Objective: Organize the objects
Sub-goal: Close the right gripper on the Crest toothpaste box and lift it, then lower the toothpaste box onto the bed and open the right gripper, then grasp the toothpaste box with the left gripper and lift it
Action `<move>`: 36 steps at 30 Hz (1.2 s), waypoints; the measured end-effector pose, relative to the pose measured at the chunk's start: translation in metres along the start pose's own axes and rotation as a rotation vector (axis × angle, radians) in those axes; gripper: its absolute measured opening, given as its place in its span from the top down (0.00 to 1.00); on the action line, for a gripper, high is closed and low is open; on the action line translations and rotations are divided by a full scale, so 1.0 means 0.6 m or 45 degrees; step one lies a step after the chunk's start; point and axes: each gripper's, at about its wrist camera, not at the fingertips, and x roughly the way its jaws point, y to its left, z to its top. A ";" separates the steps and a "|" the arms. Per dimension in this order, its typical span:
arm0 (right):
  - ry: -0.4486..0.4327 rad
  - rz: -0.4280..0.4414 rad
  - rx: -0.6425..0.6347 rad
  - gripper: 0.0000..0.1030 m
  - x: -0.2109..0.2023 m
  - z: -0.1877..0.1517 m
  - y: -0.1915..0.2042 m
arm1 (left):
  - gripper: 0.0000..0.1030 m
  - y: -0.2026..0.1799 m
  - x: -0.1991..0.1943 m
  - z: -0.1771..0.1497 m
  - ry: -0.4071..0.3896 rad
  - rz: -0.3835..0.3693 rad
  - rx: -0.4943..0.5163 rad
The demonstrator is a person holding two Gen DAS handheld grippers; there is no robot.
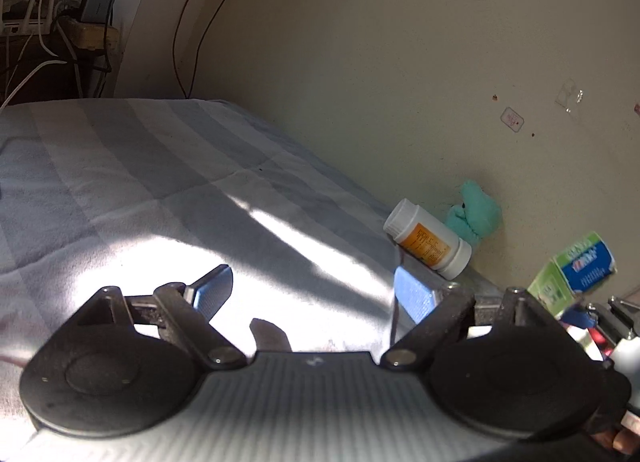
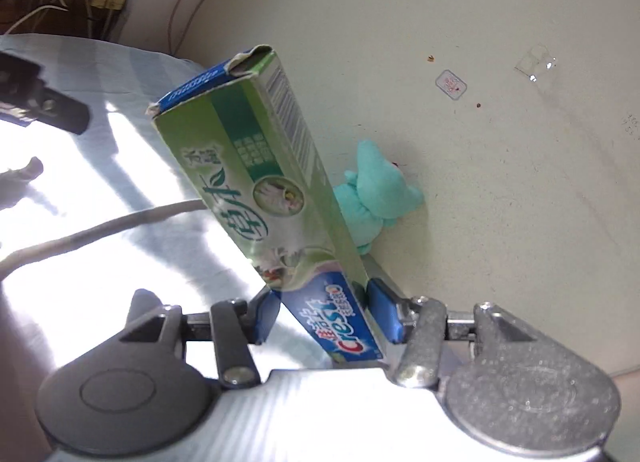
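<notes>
My right gripper (image 2: 324, 312) is clamped on the lower end of a Crest toothpaste box (image 2: 276, 190), blue pads on both sides, the box rising steeply ahead with its torn top flap open; contents I can't see. Just beyond it, a teal plush toy (image 2: 380, 194) lies against the wall. My left gripper (image 1: 312, 294) hangs wide apart, nothing between its jaws; ahead to its right, a capped white pill bottle (image 1: 430, 240) leans on the striped bedsheet (image 1: 140, 182). Grasp looks done; next comes carrying without tilting.

Bedspread (image 1: 140, 182) open leftward; bottle (image 1: 430, 240) and plush (image 1: 476, 216) crowd the wall (image 1: 400, 62).
</notes>
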 end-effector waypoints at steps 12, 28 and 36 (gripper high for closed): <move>-0.063 0.273 0.083 0.29 -0.157 -0.065 0.041 | 0.13 0.023 -0.010 0.001 -0.054 -0.019 -0.110; -0.113 0.283 0.413 0.19 -0.239 -0.172 -0.029 | 0.13 -0.046 -0.132 -0.053 0.117 -0.275 0.215; -0.118 0.413 0.784 0.30 -0.113 -0.110 -0.113 | 0.08 -0.125 -0.220 -0.145 0.020 -0.289 0.680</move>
